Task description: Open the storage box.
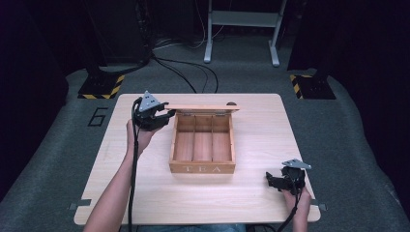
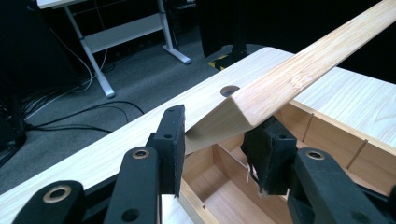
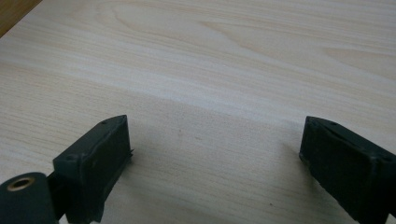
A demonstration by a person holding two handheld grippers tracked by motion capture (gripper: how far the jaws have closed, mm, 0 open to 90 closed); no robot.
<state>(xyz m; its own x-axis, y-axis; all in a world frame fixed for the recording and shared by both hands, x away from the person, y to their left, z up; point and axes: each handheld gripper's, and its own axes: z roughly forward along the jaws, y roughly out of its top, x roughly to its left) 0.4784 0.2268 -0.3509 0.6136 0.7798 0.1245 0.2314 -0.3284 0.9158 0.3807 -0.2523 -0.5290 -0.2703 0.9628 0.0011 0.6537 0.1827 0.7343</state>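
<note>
Left gripper (image 2: 217, 140): my jaws grip the lid (image 2: 299, 77) corner of the tea box (image 1: 202, 167).
Right gripper (image 3: 215, 154): my jaws spread, at 4 o'clock on desk (image 1: 261, 193).

Between your right gripper (image 3: 215, 154) jaws, spread wide, lies nothing but bare table (image 3: 224, 60); ahead of them the wood runs clear. Your left gripper (image 2: 219, 140) has less room: the raised lid (image 2: 299, 70) of the tea box (image 1: 202, 166) sits in its gap, the corner touching or nearly touching the pads, and slants away ahead. Below and ahead of those jaws, thin dividers (image 2: 357, 151) split the open box into three compartments (image 1: 202, 140), each open from above. A round hole (image 2: 229, 90) marks the table beyond the lid.
</note>
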